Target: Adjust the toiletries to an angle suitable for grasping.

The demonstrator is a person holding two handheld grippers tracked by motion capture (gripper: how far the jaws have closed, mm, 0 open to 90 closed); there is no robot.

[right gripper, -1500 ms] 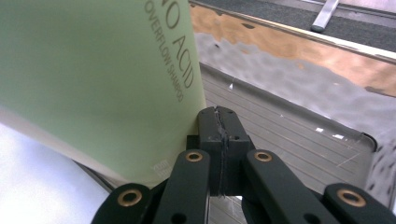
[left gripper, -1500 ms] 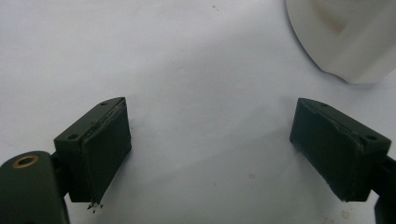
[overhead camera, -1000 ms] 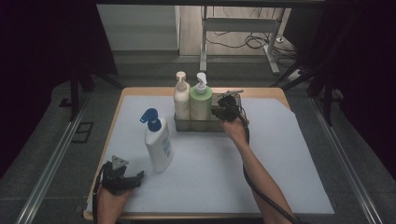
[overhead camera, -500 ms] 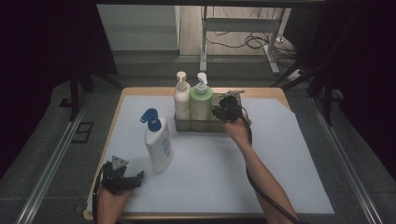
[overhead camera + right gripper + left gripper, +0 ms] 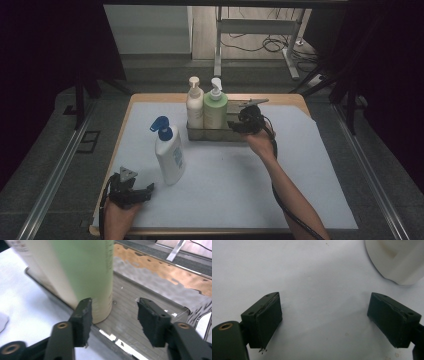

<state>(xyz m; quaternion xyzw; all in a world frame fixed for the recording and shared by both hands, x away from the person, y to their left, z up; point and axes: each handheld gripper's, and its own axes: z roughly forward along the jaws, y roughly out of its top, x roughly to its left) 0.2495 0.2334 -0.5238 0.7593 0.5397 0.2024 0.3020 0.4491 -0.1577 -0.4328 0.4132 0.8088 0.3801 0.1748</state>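
Bottles: three pump bottles on the table (image 5: 300,170). Two stand side by side in the metal tray (image 5: 227,134) at the far middle: a cream bottle (image 5: 194,106) on the left, a green bottle (image 5: 215,107) on the right. One white bottle with blue pump (image 5: 168,152) stands alone on the white sheet, nearer the person, well apart from the tray. One tray, two grippers.

Right gripper (image 5: 239,123) sits at the tray's right part, just right of the green bottle. Its jaws have just been opening and stand parted with nothing between them; in the right gripper view the green bottle (image 5: 87,272) is just beyond the left jaw, beside it, not pressed by the pads. The free half of the tray floor (image 5: 150,292) lies ahead of the right gripper (image 5: 113,315).

Left gripper (image 5: 142,192) rests low at the near left edge, jaws wide apart and empty, near the white bottle's base.

Right gripper view shows the tray's ribbed floor, a scuffed coppery far wall, and the cream bottle (image 5: 30,262) behind the green one. Left gripper view shows the left gripper (image 5: 324,315) over bare white sheet and a rounded white base (image 5: 397,260) at top right, seemingly the blue-pump bottle's. High view alone gives all three bottles, both forearms and trailing cables.
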